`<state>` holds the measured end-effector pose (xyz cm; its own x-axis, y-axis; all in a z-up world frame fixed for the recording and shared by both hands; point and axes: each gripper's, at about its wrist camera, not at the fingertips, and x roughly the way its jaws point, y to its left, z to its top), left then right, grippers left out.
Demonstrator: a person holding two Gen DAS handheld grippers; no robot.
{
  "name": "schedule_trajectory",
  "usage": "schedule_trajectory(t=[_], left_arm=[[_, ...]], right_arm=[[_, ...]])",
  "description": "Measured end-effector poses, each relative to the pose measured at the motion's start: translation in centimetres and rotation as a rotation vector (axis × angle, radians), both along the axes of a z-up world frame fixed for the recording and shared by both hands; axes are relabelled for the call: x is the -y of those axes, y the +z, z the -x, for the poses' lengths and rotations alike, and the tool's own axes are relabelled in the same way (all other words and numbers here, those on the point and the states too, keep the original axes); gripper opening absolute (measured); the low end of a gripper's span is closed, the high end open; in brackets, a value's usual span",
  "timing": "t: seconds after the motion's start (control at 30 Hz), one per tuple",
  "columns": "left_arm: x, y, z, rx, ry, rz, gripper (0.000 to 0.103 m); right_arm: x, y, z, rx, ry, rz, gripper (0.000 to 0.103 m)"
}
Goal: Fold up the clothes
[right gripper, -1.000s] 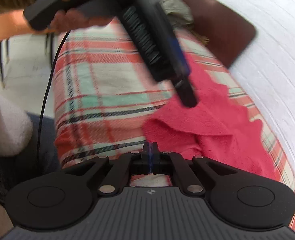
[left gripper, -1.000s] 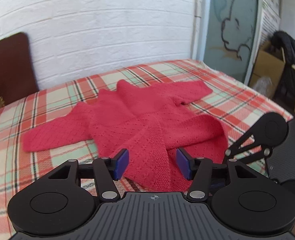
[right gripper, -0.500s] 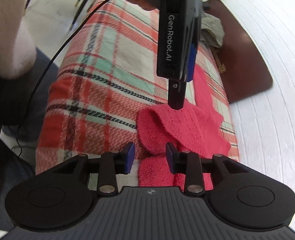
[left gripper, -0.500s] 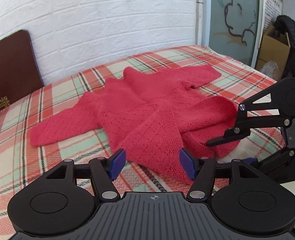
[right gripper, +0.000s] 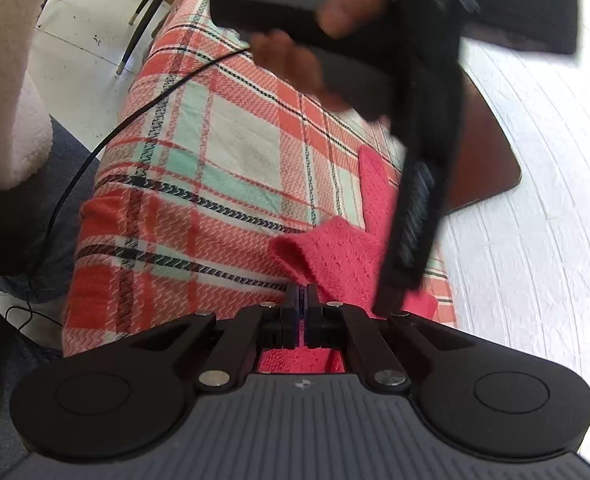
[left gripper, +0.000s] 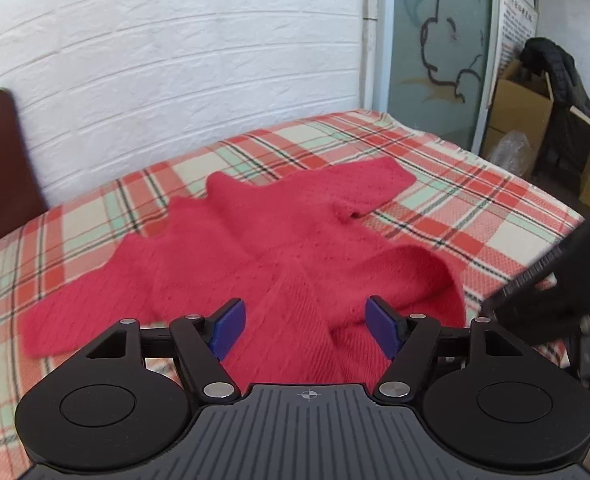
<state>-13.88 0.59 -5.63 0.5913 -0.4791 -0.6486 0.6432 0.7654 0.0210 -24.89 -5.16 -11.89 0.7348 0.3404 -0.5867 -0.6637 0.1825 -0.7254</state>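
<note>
Red knitted sweater (left gripper: 279, 240) lies spread on the plaid bed cover (left gripper: 455, 184), one sleeve out toward the left, one reaching toward the far right corner, and the near hem rumpled and partly turned over on itself. The left hand-held gripper (left gripper: 303, 330) hangs over that near hem with its blue pads spread and opening further than a second ago; cloth lies below and between them, but the pads do not press on it. It has also slid sideways across the bed, so the sweater now sits closer under it. The right hand-held gripper (right gripper: 302, 312) has changed most: half a second ago its pads stood apart beside the folded edge, and now they are pressed together, seemingly pinching the sweater's rolled edge at the near side of the bed, though the pads hide the exact bite. Its view has rolled as well. The person's hand (right gripper: 335, 12) shows blurred, gripping the left tool's handle. Judgement: one corner is secured, and the left side is readying for its own grasp, so the fold proper has not yet begun.
</note>
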Motion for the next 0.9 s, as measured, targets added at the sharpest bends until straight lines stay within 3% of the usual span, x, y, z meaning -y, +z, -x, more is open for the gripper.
schedule_trajectory(t=[0.23,0.27,0.3,0.37,0.4,0.7,0.9], left_arm=[[3.1,-2.3,-1.5,-0.006,0.004,-0.159,0.076],[3.1,-2.5,-1.7,-0.013,0.013,-0.171,0.058],[3.1,-2.8,-1.8,-0.023,0.02,-0.182,0.032],[2.6,-2.8,-1.8,-0.047,0.039,-0.161,0.006],[2.2,-2.5,-1.7,-0.043,0.056,-0.147,0.001],[-4.1,1.6,2.1,0.009,0.215,0.082,0.0],[-6.3,1.1,4.5,-0.023,0.265,0.096,0.0]], right_arm=[[-0.1,0.3,0.2,-0.004,-0.019,-0.033,0.002],[-0.1,0.3,0.2,-0.004,-0.02,-0.033,0.002],[-0.2,0.1,0.2,-0.004,-0.02,-0.032,0.002],[0.0,-0.2,0.1,-0.008,-0.023,-0.032,0.002],[0.1,-0.3,0.1,-0.01,-0.025,-0.033,0.002],[1.3,0.7,-0.6,-0.055,-0.082,-0.129,0.002],[1.7,1.0,-1.4,-0.156,-0.129,-0.212,0.002]])
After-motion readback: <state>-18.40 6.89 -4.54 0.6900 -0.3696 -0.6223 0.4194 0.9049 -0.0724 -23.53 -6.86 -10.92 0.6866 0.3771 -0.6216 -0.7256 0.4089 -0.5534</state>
